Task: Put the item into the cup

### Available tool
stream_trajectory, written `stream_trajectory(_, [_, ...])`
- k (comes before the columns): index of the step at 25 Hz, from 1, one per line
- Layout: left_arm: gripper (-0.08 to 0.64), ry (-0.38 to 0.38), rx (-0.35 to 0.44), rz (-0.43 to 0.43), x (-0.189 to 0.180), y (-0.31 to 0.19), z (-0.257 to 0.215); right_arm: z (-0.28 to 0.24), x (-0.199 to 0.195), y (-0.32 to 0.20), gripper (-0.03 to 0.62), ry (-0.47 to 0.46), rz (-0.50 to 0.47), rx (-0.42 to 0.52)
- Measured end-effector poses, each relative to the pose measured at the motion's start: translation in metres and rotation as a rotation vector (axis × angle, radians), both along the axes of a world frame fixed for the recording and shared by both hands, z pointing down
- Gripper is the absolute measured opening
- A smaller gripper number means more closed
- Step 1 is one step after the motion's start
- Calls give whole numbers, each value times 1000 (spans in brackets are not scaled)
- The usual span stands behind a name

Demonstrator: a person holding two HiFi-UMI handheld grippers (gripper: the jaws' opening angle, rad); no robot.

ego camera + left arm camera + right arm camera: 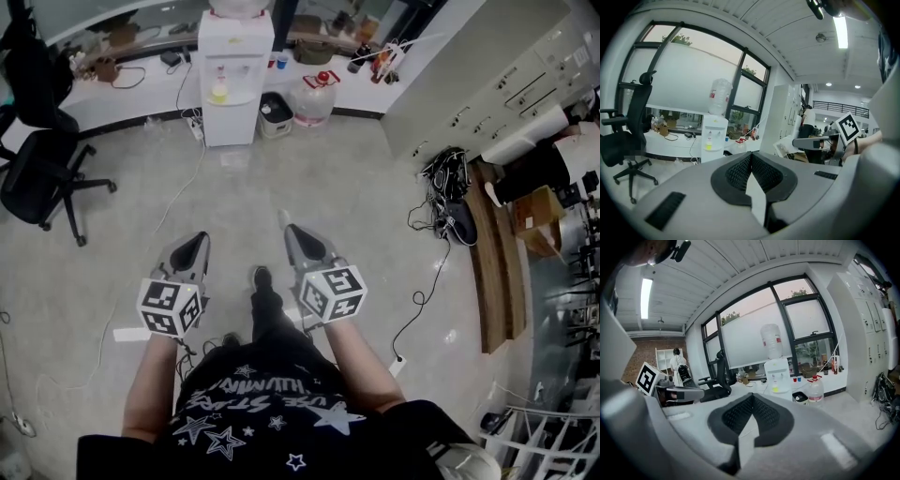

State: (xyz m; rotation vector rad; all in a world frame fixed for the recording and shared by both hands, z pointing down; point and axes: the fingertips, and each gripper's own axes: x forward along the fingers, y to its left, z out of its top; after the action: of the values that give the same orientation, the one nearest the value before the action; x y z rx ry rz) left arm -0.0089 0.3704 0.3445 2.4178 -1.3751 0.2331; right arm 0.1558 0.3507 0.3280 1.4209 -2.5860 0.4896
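No cup or loose item for the task shows in any view. In the head view my left gripper (pixel 195 244) and right gripper (pixel 296 234) are held side by side over the bare floor, in front of the person's body. Both are shut with nothing between the jaws. In the left gripper view the ribbed pads (pixel 740 171) meet at a closed seam, and the right gripper (pixel 813 142) shows off to the right. The right gripper view shows its own pads (pixel 761 413) pressed together too, with the left gripper (pixel 682 393) at the left.
A white water dispenser (pixel 234 75) stands at the far wall with a water jug (pixel 316 98) beside it. A black office chair (pixel 42 178) is at the left. Cables (pixel 448 192) lie on the floor at the right near white cabinets (pixel 487 84).
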Motion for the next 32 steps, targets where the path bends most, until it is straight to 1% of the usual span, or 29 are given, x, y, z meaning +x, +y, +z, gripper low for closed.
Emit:
stream_trajectory(4, [8, 5, -17, -22, 8, -46, 2, 3, 10, -48, -2, -11, -13, -13])
stream_trajectory(10, [8, 3, -19, -48, 24, -109, 0, 5, 28, -114, 0, -15, -36, -27])
stream_trajectory(17, [8, 6, -49, -91, 39, -169, 7, 8, 45, -181, -2, -21, -69, -43])
stream_trajectory(23, [8, -8, -67, -114, 53, -212, 16, 18, 59, -225, -2, -28, -96, -55])
stream_trajectory(27, [8, 0, -75, -127, 64, -235, 22, 26, 70, -249, 0, -30, -112, -62])
stream_trajectory(32, [8, -6, -79, -140, 69, -248, 24, 35, 78, -264, 0, -26, -125, -81])
